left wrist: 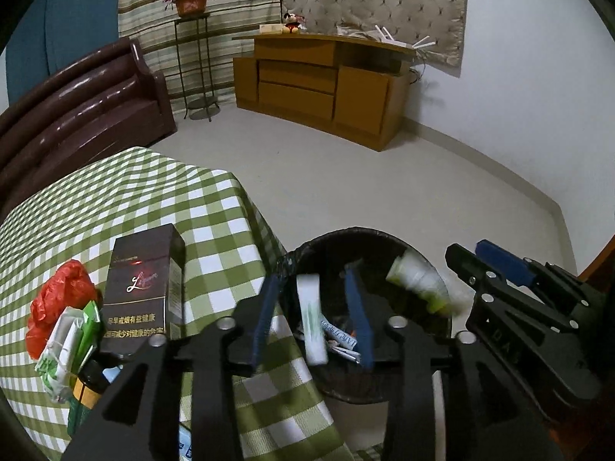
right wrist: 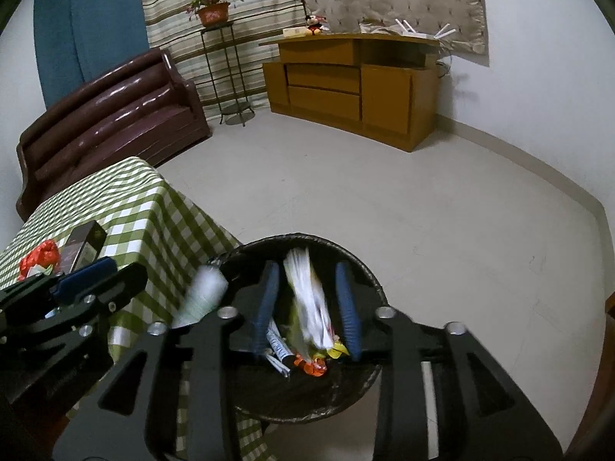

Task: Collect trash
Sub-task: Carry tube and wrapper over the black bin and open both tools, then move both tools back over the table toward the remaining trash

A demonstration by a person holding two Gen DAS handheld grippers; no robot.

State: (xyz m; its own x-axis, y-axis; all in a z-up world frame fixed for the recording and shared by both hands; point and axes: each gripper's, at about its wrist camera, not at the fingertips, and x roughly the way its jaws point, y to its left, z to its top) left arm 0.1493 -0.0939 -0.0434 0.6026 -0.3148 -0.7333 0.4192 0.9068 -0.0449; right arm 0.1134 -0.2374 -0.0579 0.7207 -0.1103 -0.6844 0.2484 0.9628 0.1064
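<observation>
- Your left gripper hangs over a round black waste bin that stands on the pale floor just beside the corner of the surface.
- Its jaws are released. A white strip-shaped packet with green print is blurred in the gap between the blue pads, touching neither, above the bin's mouth.
- Your right gripper points down into the same bin from the other side.
- Its jaws are parted too. A blurred white crinkled wrapper sits between the pads and does not look pinched.
- In the left wrist view, a pale green and white plastic tube shows blurred over the bin's far right rim, close to the right gripper's blue fingertip.
- At the bottom of the bin lie small scraps: a blue-printed white paper, an orange wrapper and a yellow one.
- The surface carries a green and white checked cloth.
- On it, left of your left gripper, stands a tall dark brown cigarette box with gold lettering.
- Beside the box lie a crumpled red plastic bag and green and white paper wrappers.
- Behind are a dark brown leather sofa, a wooden cabinet and a potted plant on a thin metal stand.
</observation>
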